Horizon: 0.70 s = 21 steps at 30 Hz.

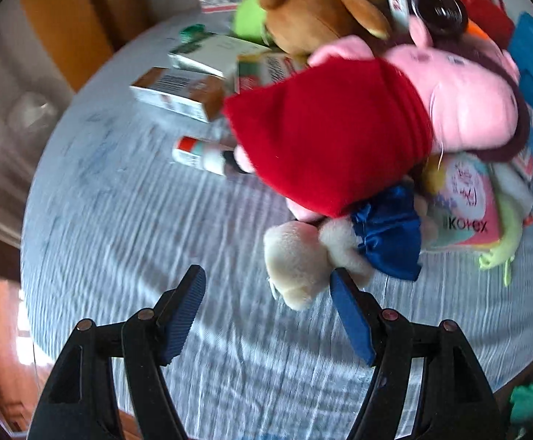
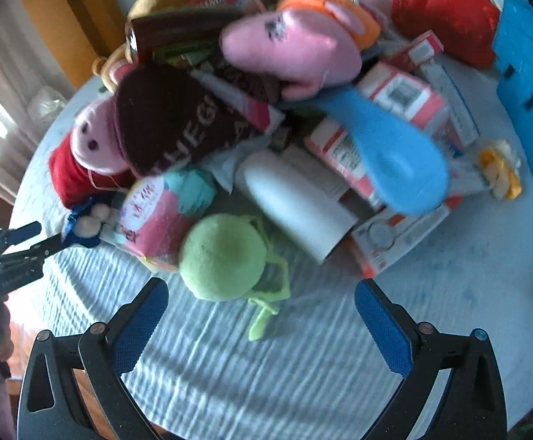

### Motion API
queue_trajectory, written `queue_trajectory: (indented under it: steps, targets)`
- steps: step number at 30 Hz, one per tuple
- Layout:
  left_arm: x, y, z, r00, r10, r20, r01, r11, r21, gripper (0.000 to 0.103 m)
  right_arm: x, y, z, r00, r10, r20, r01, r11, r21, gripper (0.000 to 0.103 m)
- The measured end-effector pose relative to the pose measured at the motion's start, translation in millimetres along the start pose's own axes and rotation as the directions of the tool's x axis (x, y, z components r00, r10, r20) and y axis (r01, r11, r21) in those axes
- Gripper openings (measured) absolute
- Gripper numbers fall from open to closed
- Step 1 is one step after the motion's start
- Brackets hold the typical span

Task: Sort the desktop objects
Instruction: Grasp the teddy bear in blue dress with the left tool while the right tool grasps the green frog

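Note:
A heap of plush toys, boxes and packs lies on a round table under a pale striped cloth [image 1: 127,201]. My left gripper [image 1: 266,284] stands open just in front of a cream plush paw [image 1: 295,260] with a blue satin bow [image 1: 387,234]. Its right finger overlaps the paw and nothing is gripped. Behind lies a pink pig plush in a red dress [image 1: 332,128]. My right gripper [image 2: 260,295] is open just in front of a green plush ball [image 2: 222,256]. The left gripper [image 2: 28,242] shows at the right view's left edge, beside the bow.
A pink Kotex pack [image 2: 156,216], a white cylinder [image 2: 295,201], a blue paddle-shaped thing [image 2: 394,154] and a maroon beanie [image 2: 167,121] crowd the heap. A red basket [image 2: 442,18] and a blue crate [image 2: 526,110] stand at the right. Boxes [image 1: 182,91] and a tube [image 1: 200,156] lie left.

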State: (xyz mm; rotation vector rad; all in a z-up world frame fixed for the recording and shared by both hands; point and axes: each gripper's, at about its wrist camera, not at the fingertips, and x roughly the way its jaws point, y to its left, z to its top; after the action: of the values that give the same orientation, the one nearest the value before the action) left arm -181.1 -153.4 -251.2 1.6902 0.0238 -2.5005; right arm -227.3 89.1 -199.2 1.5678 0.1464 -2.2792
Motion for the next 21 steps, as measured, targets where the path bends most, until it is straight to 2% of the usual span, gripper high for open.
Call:
queue_trajectory:
  steps: [6, 14, 15, 17, 21]
  targets:
    - [13, -6, 2, 0.997, -0.070, -0.022, 0.071, 0.996, 0.061, 0.070, 19, 3, -5, 1.000, -0.004, -0.030, 0.007, 0.997, 0.078, 0.103]
    - [21, -27, 10, 0.993, -0.112, -0.029, 0.115, 0.986, 0.121, 0.069, 34, 9, -5, 0.999, -0.035, -0.035, 0.038, 0.995, 0.087, 0.103]
    - [20, -29, 11, 0.994, -0.109, -0.022, 0.111, 0.986, 0.127, 0.068, 35, 9, -5, 0.999, -0.040, -0.035, 0.043, 0.995, 0.090, 0.103]
    - [20, -30, 12, 0.993, -0.114, -0.029, 0.117, 0.985, 0.130, 0.055, 37, 8, -5, 0.998, -0.042, -0.037, 0.046, 0.994, 0.095, 0.103]
    - [22, -23, 10, 0.989, -0.142, -0.043, 0.146, 0.984, 0.107, 0.053, 42, 11, -5, 0.998, -0.041, -0.038, 0.044, 0.996, 0.082, 0.103]
